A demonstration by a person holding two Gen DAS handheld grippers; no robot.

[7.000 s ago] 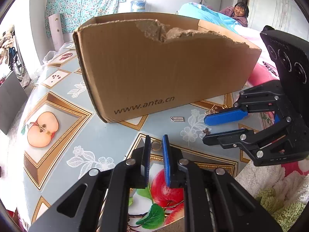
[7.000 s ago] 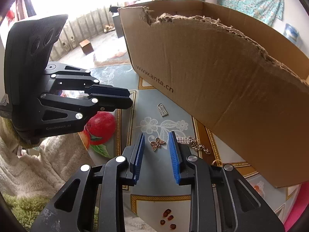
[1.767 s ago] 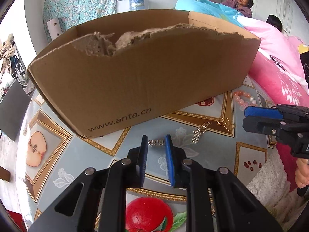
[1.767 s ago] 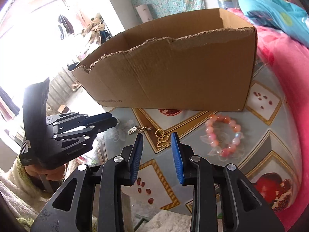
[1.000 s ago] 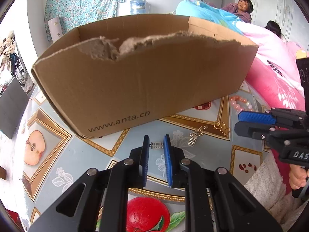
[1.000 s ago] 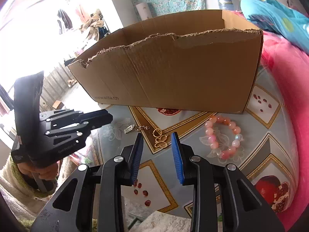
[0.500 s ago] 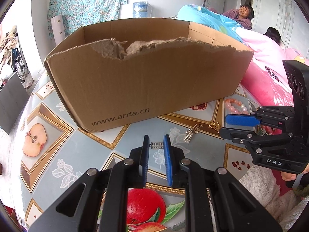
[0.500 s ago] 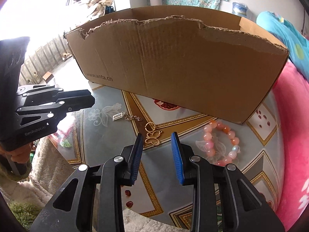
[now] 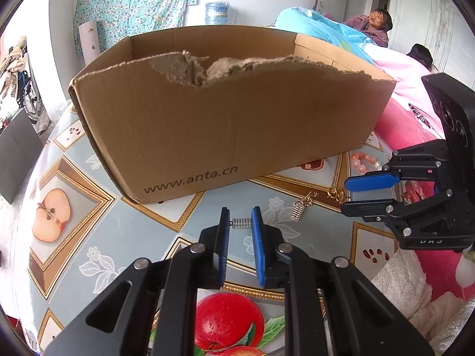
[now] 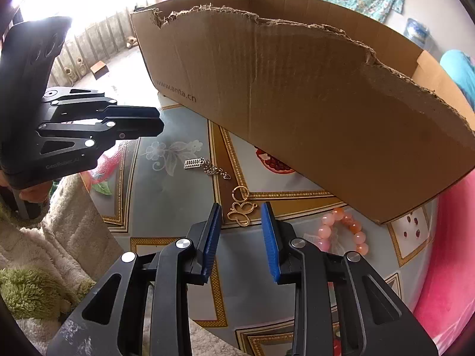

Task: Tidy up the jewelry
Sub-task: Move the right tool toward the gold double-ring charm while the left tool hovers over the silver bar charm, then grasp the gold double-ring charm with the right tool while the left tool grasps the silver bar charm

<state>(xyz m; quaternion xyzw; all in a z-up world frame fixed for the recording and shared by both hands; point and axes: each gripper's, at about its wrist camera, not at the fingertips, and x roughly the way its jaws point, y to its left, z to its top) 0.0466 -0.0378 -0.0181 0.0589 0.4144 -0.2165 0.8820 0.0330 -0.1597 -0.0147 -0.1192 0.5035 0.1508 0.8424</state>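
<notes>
Jewelry lies scattered on a fruit-patterned tablecloth (image 10: 166,204) in front of a torn cardboard box (image 9: 225,124) printed with www.anta.cn: a gold butterfly pendant (image 10: 241,207) with a ring at its top, a silver abacus charm (image 10: 193,164) on a short chain, a small silver coil-like piece (image 9: 241,223), and a pink bead bracelet (image 10: 344,231) just beside the box's near corner. The right gripper (image 10: 241,212) points down at the butterfly pendant, which sits between its blue pads (image 10: 270,237) without visibly touching either; its jaws have just been closing but remain parted around the pendant. The left gripper (image 9: 240,222) hangs above the small silver piece, jaws narrowly apart and gripping nothing, though whether that piece is a spring or a tiny abacus is hard to tell. A hand in a fuzzy cream sleeve (image 10: 59,237) holds the left gripper's handle
</notes>
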